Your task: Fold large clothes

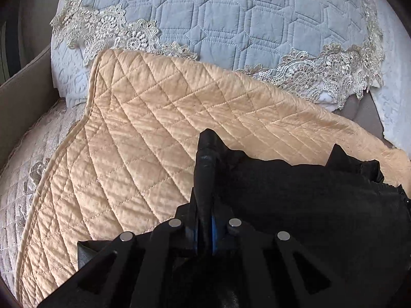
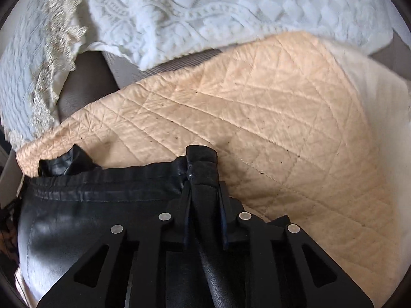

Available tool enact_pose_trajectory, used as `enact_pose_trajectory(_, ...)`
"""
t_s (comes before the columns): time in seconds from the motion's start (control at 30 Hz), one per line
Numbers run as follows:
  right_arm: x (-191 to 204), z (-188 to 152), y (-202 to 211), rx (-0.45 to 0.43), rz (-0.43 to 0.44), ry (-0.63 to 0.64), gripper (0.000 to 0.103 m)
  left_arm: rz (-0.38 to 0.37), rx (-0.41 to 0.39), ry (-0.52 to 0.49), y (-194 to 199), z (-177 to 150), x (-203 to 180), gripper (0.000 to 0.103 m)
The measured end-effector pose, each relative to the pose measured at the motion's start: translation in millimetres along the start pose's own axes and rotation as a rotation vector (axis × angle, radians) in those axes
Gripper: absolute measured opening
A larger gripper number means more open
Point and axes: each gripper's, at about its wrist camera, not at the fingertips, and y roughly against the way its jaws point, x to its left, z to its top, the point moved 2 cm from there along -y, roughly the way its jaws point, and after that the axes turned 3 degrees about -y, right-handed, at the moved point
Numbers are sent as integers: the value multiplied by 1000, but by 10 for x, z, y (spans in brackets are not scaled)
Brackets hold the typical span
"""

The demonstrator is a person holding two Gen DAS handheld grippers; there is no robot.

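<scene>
Both grippers, left gripper (image 1: 206, 143) and right gripper (image 2: 201, 159), pinch the black leather garment (image 2: 97, 205) closed above the beige quilted mat (image 1: 123, 138); slick leather could slip free, spoiling the fold.

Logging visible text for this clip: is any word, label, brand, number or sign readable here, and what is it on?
None readable in either view.
black leather garment: no tag or print showing.
peach quilted cover: stitching only.
grey lace-edged quilt: no lettering.
left gripper and right gripper: unmarked.
</scene>
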Motion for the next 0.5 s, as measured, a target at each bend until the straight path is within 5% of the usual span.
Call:
enact_pose_trajectory(0.17,59,59,140,17,-29,3,25,26,37,-7,-24,34,-3,18)
enact_pose_trajectory(0.27,164,-3,607,-70,2,17,27,25,-8,-1,296,64,22,19)
enact_pose_trajectory(0.4,281,-442,1157,-107,48,60,28,-35,-97,-8,911,-148,51,25)
enact_pose_trajectory(0.5,303,-836,1167,-68,38,102,28,-83,-118,-66,1168,-435,-69,30)
